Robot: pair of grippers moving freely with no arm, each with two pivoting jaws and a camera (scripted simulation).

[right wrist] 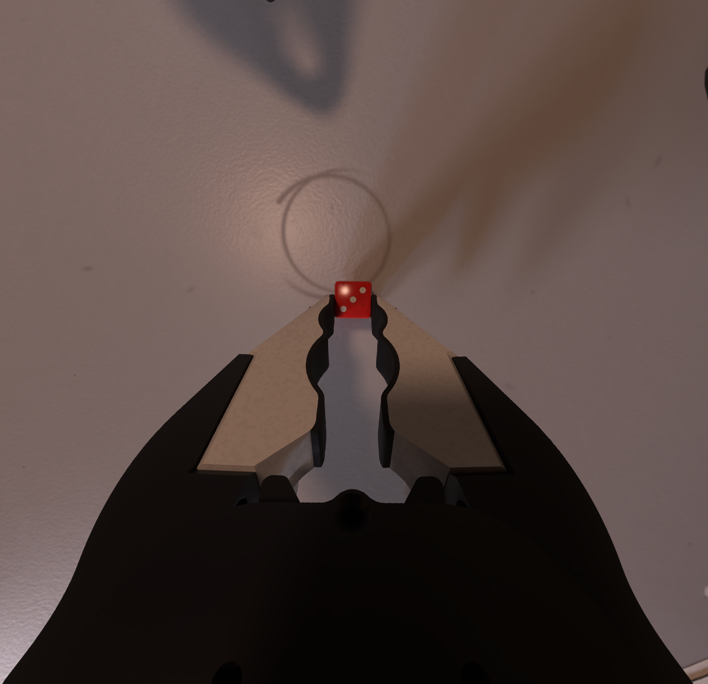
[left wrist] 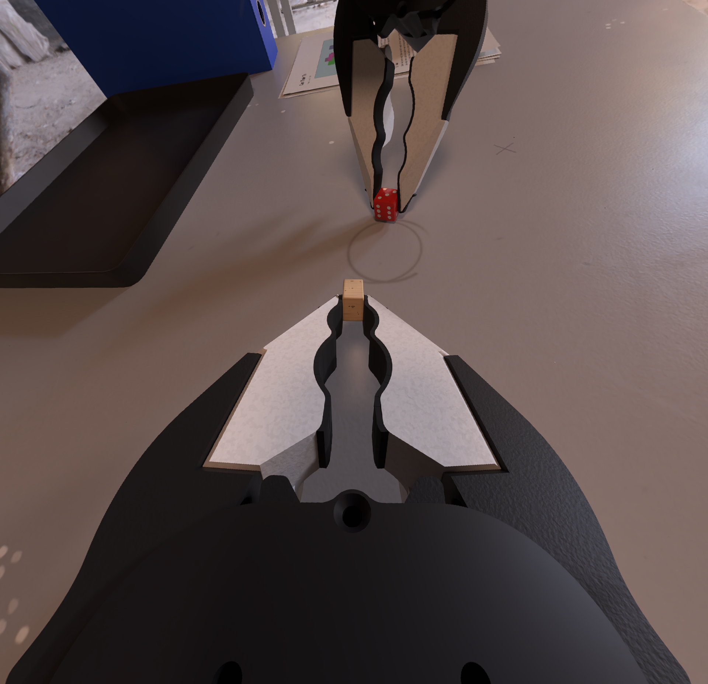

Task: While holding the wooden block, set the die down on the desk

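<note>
My left gripper [left wrist: 353, 303] is shut on a small wooden block [left wrist: 353, 299], held between its fingertips a little above the grey desk [left wrist: 536, 282]. My right gripper [right wrist: 353, 301] points steeply down and is shut on a red die with white pips [right wrist: 353, 299]. In the left wrist view the right gripper [left wrist: 387, 203] stands ahead with the die [left wrist: 385, 205] at its tips. The die is down at the desk surface, on the far edge of a drawn circle [left wrist: 385, 251]. I cannot tell whether it touches the desk.
A black tray [left wrist: 95, 205] lies at the left, with a blue box [left wrist: 153, 25] behind it. Printed papers [left wrist: 310, 71] lie beyond the right gripper. A small cross mark [left wrist: 505, 149] is on the desk at the right. The circle [right wrist: 335, 236] also shows in the right wrist view.
</note>
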